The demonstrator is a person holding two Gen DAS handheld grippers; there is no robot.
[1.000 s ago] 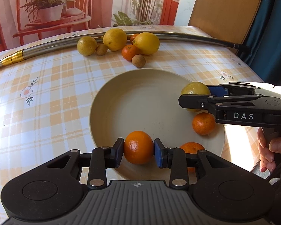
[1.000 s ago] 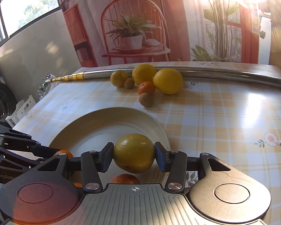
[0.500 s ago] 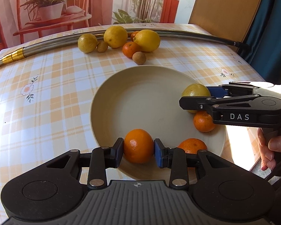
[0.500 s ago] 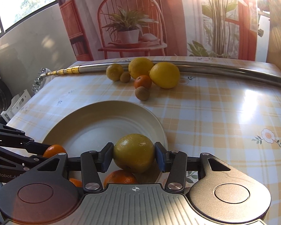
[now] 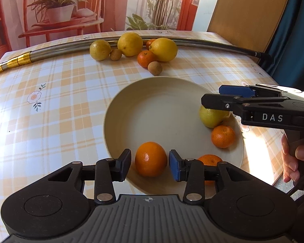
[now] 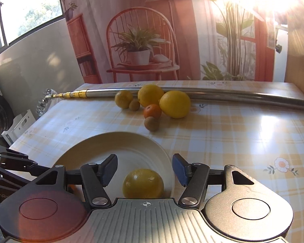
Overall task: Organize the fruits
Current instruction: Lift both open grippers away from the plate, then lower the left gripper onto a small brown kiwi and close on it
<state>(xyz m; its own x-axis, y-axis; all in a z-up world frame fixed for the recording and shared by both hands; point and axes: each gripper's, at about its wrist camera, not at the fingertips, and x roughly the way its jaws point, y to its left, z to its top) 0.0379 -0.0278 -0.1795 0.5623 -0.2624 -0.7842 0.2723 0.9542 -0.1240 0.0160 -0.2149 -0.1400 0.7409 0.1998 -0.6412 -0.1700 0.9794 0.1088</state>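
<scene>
Covering the table, checked cloth (image 5: 71, 93), sun-glared wall perhaps a printed backdrop (image 6: 152, 30), both hand-held grippers spread.

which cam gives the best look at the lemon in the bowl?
Right wrist. The lemon sits centred between the right gripper's open jaws, lit, with only its bottom edge cut off by the gripper body. In the left wrist view the same lemon lies at the bowl's far side, its top hidden behind that gripper.

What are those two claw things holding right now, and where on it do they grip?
Nothing. The left gripper stands open around the orange, pads clear of its sides. The right gripper is open above the yellow fruit, which sits in the plate.
</scene>
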